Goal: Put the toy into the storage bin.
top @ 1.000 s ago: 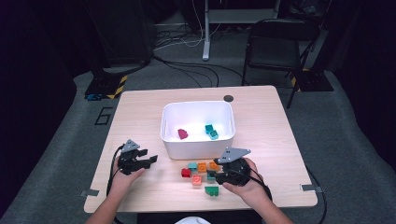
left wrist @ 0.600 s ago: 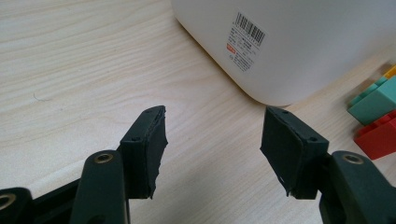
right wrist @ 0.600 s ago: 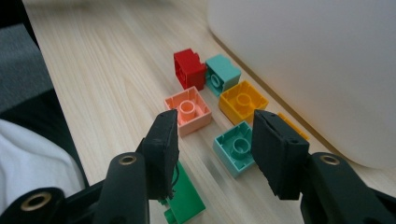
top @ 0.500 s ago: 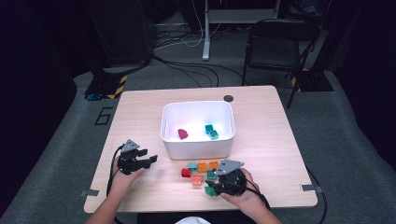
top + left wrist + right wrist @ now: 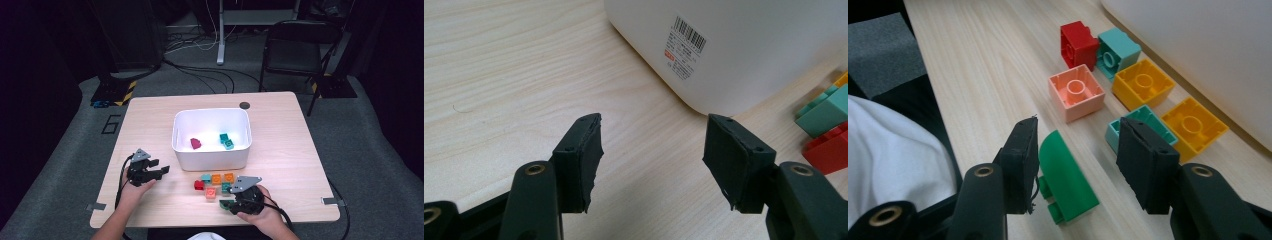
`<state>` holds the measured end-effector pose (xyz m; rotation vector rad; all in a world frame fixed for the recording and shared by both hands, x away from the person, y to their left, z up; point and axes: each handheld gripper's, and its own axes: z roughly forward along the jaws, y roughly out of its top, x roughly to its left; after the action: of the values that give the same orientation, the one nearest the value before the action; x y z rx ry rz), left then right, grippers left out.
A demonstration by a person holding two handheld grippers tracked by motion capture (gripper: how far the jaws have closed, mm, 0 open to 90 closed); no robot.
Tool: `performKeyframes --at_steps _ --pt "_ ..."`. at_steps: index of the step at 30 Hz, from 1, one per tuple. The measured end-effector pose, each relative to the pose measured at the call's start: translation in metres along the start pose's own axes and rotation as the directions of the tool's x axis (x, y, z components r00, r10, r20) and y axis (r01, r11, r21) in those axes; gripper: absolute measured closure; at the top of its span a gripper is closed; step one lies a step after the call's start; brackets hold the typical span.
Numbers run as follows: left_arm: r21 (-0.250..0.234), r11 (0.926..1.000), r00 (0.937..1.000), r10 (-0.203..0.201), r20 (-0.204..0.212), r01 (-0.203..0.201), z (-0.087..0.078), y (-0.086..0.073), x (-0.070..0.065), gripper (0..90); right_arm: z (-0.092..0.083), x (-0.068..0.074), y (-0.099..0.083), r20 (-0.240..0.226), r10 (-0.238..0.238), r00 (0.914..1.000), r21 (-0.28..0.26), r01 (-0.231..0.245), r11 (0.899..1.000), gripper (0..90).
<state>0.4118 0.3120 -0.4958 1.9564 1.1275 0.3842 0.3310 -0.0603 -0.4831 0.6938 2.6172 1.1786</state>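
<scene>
Step in hand: right gripper (image 5: 1075, 160) set over the green block (image 5: 1065, 180), low centre of the right gripper view; pick-up judged to be next, likely for the white bin (image 5: 210, 150).
Right gripper state: jaws about half apart, the green block between them; the left pad sits close against the block's curved side, but I cannot tell whether it touches; the right pad stands clear. Not yet a grip.
Left gripper state: left gripper (image 5: 651, 157) jaws wide, nothing between them, bare table (image 5: 499, 75) below, bin wall in the upper right of its view.
Technique: centre the block between both pads before closing. Grip the 2 flat long faces, not the rounded top, which would probably slip out. Keep the right pad off the teal block (image 5: 1140, 125) just beyond it, or it may get nudged.
Target location: in the high view, the green block (image 5: 225, 204) lies in the lower centre of the frame, near the table's front edge, below the loose cluster of blocks.
Target appearance: glossy green plastic, 1 face rounded into an arch, lying on its side, its ribbed hollow underside facing the camera.
Neighbours: pink block (image 5: 1076, 92), red block (image 5: 1078, 44), 2 yellow blocks (image 5: 1143, 82), all apart from the target.
</scene>
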Motion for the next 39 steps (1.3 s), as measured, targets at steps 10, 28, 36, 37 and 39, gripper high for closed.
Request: performKeyframes --at_steps 10,28,36,37,39 --pt "0.001 1.0000 1.0000 0.003 0.000 -0.003 0.001 0.001 0.000 40.1 0.008 0.000 -0.008 -0.055 -0.009 0.9984 0.052 0.012 0.999 52.4" --pt "0.001 1.0000 1.0000 -0.001 -0.010 0.001 -0.002 -0.002 0.001 40.1 0.019 -0.009 -0.008 0.000 0.043 0.9991 0.090 -0.043 0.995 62.7" --pt "-0.007 1.0000 0.9999 -0.006 -0.010 0.006 -0.002 -0.002 0.001 40.1 0.017 -0.012 -0.010 -0.012 0.055 0.9984 0.085 -0.053 0.995 54.5" --pt "-0.003 1.0000 0.9999 -0.004 -0.011 0.004 -0.002 -0.002 0.001 40.1 0.015 -0.011 -0.010 -0.013 0.054 0.9985 0.087 -0.053 0.995 54.2" --pt "-0.005 1.0000 0.9999 -0.002 -0.011 0.002 -0.002 -0.002 0.001 40.1 0.015 -0.011 -0.011 -0.014 0.042 0.9990 0.088 -0.041 0.995 54.1"
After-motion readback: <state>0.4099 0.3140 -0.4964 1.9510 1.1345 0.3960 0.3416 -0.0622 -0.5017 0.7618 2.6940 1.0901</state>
